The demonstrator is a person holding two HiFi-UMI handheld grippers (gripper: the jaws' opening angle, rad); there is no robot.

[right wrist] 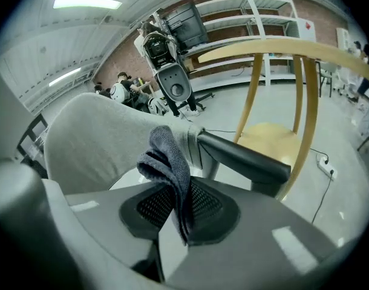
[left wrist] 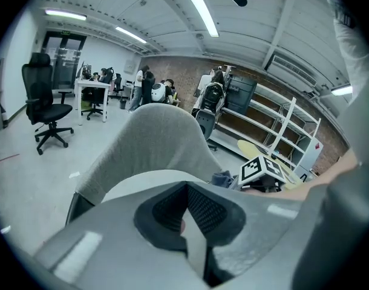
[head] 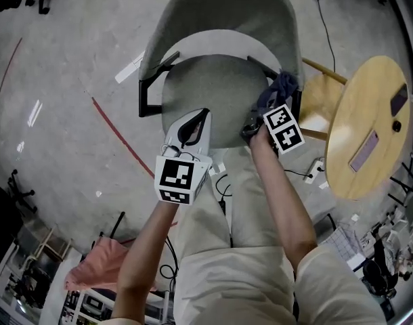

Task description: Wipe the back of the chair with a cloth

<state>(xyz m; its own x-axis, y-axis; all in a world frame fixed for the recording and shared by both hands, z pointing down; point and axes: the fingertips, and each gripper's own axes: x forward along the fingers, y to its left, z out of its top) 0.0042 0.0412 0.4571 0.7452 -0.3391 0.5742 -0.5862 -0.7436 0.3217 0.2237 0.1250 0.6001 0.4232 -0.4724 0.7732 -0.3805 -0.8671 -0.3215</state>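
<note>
While the person stands facing the chair, the head view shows the left gripper (head: 201, 117) over the seat (head: 206, 87). The right gripper (head: 263, 107) sits at the seat's far edge, with a dark cloth (head: 282, 84) bunched at its tip. The grey chair back (head: 223, 9) curves beyond both and is apart from the cloth. Judged from this, wiping has not begun.

Left gripper view: the jaws are together with nothing between them, and the chair back (left wrist: 154, 141) rises ahead.

Right gripper view: the jaws are clamped on the cloth (right wrist: 167, 162). Most of it stands loosely above the pads, near the black armrest (right wrist: 245, 156).

Recommendation: carry the cloth up to the inner face of the back and press the loose fold flat against the fabric. Sweep along the curve from one side to the other, and keep the hard jaws off the upholstery. The free gripper could steady the chair.
</note>
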